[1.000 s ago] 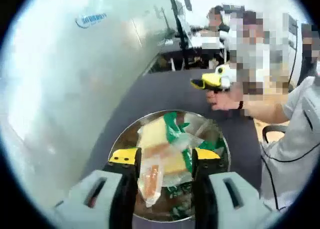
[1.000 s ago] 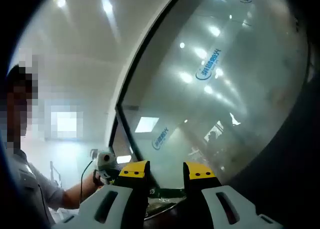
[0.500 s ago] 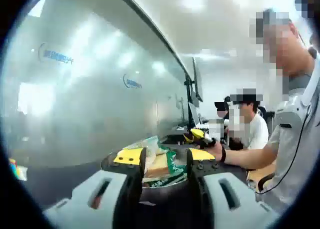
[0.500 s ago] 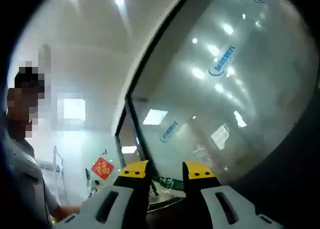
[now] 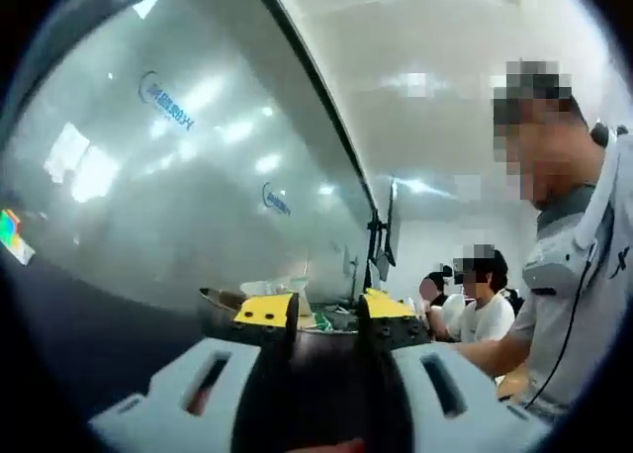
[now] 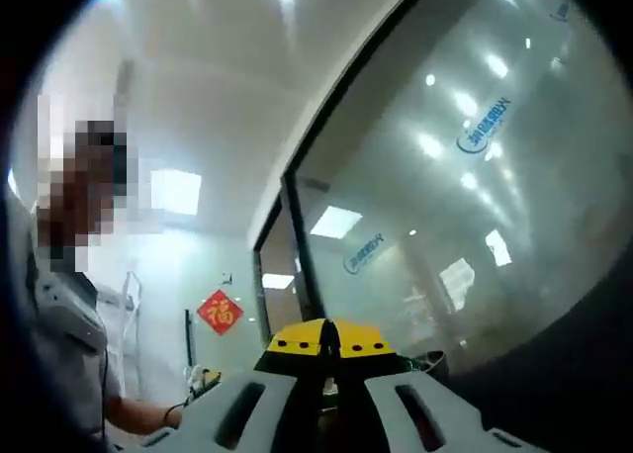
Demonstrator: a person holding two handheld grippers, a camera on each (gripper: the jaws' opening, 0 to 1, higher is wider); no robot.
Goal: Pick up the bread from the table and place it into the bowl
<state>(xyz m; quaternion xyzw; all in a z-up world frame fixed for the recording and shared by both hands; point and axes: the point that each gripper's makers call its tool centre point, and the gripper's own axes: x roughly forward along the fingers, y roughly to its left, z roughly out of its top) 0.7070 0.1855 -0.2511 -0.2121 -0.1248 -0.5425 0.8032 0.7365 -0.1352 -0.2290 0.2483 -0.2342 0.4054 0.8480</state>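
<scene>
Looking low across the dark surface (image 5: 79, 334), the left tool (image 5: 327, 308) has its yellow-tipped jaws a narrow gap apart and empty, aimed at the round metal bowl (image 5: 223, 307). Pale wrapped bread (image 5: 269, 289) pokes above the bowl's rim, so the placing looks done. The right tool (image 6: 328, 336) has its jaws pressed together on nothing, pointing at the frosted glass wall (image 6: 495, 196). A clean finish, I judge, means drawing the left tool straight away without nudging the bowl.

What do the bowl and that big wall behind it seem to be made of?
The bowl looks like metal with a dull shiny finish, judging by its thin grey rim. The wall seems to be frosted glass: it is hazy, reflects ceiling lights and carries blue printed logos.
</scene>
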